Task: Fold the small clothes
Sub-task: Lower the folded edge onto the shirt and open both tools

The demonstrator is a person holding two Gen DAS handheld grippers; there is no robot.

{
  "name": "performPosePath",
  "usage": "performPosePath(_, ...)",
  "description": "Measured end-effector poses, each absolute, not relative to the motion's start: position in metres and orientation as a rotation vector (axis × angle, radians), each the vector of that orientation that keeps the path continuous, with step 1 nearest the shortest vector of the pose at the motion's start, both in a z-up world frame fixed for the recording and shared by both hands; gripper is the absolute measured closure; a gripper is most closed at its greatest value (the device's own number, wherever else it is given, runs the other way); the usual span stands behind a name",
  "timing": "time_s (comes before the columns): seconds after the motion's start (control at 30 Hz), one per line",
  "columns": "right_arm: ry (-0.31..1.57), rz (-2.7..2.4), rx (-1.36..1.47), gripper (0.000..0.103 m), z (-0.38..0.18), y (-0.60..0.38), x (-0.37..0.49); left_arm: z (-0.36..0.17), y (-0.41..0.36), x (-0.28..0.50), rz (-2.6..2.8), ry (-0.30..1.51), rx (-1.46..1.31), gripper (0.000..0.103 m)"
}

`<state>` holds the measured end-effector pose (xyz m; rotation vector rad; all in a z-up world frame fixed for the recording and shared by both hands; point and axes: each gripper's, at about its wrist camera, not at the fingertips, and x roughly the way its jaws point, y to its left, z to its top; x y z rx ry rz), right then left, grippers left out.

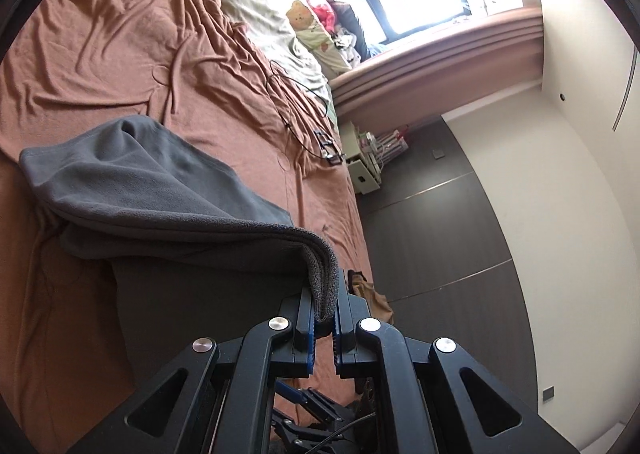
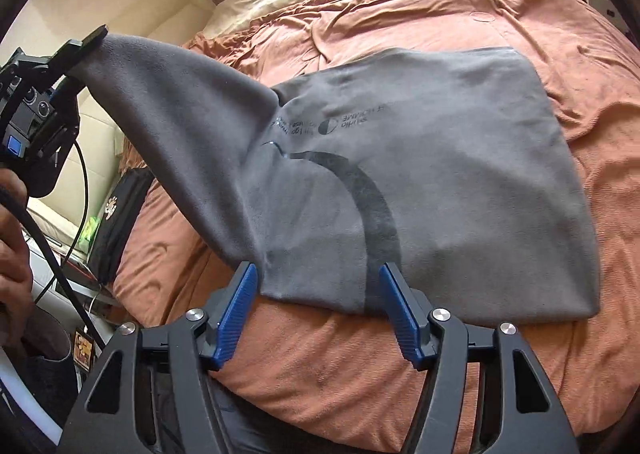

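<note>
Left wrist view: the left gripper (image 1: pixel 324 318) is clamped on a folded edge of the grey garment (image 1: pixel 160 189), which rises from the rust-brown bedspread (image 1: pixel 120 33) ahead and drapes back over the fingertips; the cloth hides the pad tips and the bed just under them. Bare bedspread extends ahead and to the left of the gripper, while the bed's edge and dark floor (image 1: pixel 440 213) lie to its right. A black cable (image 1: pixel 296 129) lies farther ahead near that edge.

Right wrist view: the right gripper (image 2: pixel 320 294) stands with jaws apart, its blue pads (image 2: pixel 236 314) on either side of the garment's (image 2: pixel 440 173) near hem without pressing it. Most of the garment lies flat ahead, printed lettering and a dark arc facing up; its left portion is drawn up in a taut cone to the left gripper (image 2: pixel 92 37), seen at upper left. A hand (image 2: pixel 12 238) at the left margin is cut off. Open bedspread (image 2: pixel 580 73) surrounds the garment ahead and to the right.
</note>
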<state>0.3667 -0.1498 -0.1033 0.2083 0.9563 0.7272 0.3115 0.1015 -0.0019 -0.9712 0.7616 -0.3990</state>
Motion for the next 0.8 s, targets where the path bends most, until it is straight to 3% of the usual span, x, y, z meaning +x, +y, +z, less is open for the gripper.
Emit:
performPosePath(0.7,0.973,0.538,0.351,0.042,-0.113,-0.260,0.330,-0.075,-0.046,0.352,-0.527,1.082,-0.769,0.097)
performPosePath(0.73,0.976,0.536,0.353,0.042,-0.113,-0.262,0.329,-0.076,-0.052,0.352,-0.514,1.106,-0.728,0.094)
performPosePath(0.8,0.983,0.531,0.349,0.042,-0.114,-0.264,0.326,-0.079,-0.057,0.352,-0.522,1.135,-0.684,0.075)
